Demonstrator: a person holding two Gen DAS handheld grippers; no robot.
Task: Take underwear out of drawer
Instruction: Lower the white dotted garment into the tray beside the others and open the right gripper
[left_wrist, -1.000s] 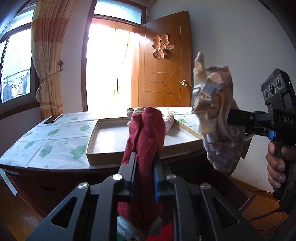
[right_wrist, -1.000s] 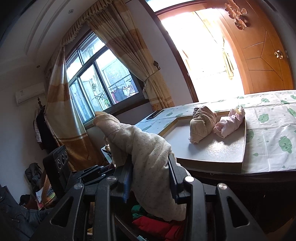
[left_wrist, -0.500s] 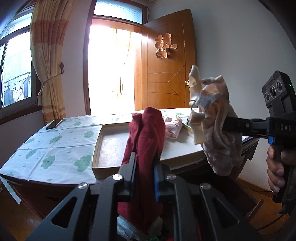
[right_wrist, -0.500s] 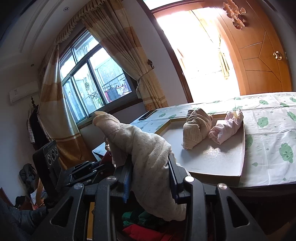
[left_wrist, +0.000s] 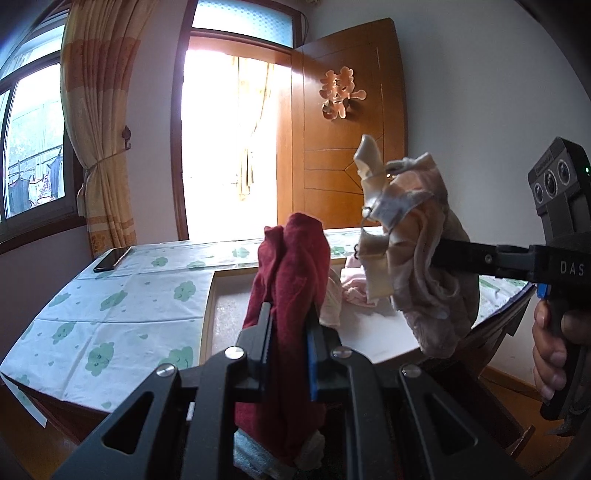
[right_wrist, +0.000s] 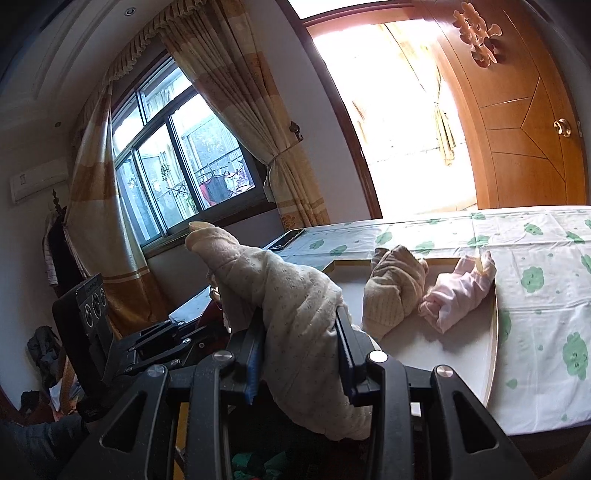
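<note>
My left gripper (left_wrist: 290, 314) is shut on a dark red piece of underwear (left_wrist: 291, 258), held upright in front of the table. In the same view the right gripper (left_wrist: 424, 254) comes in from the right, a hand (left_wrist: 550, 354) on its handle, clamping a bunched beige piece of underwear (left_wrist: 417, 258). From the right wrist view that beige underwear (right_wrist: 295, 317) fills the gap of the right gripper (right_wrist: 301, 328). A shallow cardboard tray (right_wrist: 493, 332) on the table holds a tan rolled garment (right_wrist: 391, 291) and a pink one (right_wrist: 458, 295). The drawer is hidden below.
A table with a white cloth printed with green clouds (left_wrist: 110, 306) carries the tray and a dark phone (left_wrist: 112, 258). Behind stand a bright doorway, a wooden door (left_wrist: 343, 147) and a curtained window (right_wrist: 184, 166). The left gripper's body (right_wrist: 122, 332) shows at left.
Both grippers have risen and moved nearer the table with their garments still clamped; the tray and its two garments now appear closer and lower in both views.
</note>
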